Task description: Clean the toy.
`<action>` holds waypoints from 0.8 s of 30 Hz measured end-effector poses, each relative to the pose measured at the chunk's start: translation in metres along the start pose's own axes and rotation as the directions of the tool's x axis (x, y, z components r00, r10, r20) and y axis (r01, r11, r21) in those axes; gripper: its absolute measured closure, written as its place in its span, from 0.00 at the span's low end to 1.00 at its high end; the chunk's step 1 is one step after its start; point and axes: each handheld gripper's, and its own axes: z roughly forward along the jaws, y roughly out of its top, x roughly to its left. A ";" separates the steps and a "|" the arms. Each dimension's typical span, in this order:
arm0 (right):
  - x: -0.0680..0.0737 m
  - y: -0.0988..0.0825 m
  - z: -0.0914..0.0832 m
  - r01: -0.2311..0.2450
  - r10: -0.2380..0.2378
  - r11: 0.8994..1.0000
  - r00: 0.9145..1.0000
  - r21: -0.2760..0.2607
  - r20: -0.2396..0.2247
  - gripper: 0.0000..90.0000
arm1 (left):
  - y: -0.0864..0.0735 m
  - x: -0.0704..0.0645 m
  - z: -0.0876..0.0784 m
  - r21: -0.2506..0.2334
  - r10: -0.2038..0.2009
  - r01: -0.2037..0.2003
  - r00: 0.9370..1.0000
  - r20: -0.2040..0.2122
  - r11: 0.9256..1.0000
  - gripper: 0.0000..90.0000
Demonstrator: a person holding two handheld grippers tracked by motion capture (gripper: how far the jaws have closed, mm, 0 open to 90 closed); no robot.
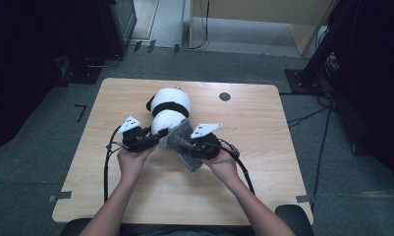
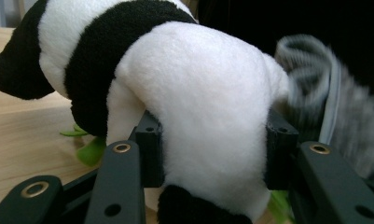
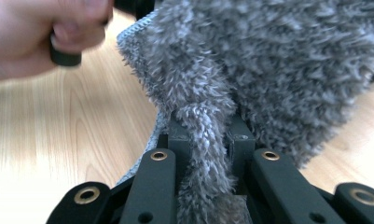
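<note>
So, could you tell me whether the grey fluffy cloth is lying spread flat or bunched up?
Bunched: the grey cloth is gathered into a fold pinched by the right gripper.

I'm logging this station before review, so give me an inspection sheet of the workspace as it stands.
Surface: light wooden table, dark round mark near the far edge.
Job's things: plush panda lying mid-table; fuzzy grey cloth against its near end.
Clutter: nothing seen.
Grippers: left gripper clamped on the panda's white body; right gripper shut on a fold of the grey cloth.
Cables: black cable trails from the left gripper, another from the right.
Surroundings: grey carpet, floor cables, dark equipment at both sides.
</note>
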 end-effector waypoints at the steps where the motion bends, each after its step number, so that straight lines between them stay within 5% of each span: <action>1: 0.000 -0.001 0.002 -0.003 0.003 1.000 1.000 0.011 -0.003 0.86 | 0.000 0.000 -0.001 -0.005 -0.003 0.003 1.000 0.000 1.000 0.59; 8: 0.004 -0.007 0.017 0.021 -0.019 0.996 1.000 0.089 -0.022 0.86 | 0.003 0.001 -0.004 -0.033 -0.030 0.031 0.999 0.033 0.999 0.58; 15: -0.011 -0.019 0.025 -0.003 0.002 0.989 1.000 0.151 0.006 0.86 | 0.005 0.002 -0.007 -0.039 -0.016 0.018 0.999 0.041 0.999 0.58; 24: -0.044 -0.027 0.004 -0.093 0.086 0.989 0.994 0.114 0.064 0.86 | 0.006 0.004 -0.009 -0.043 -0.013 0.015 0.999 0.049 0.999 0.58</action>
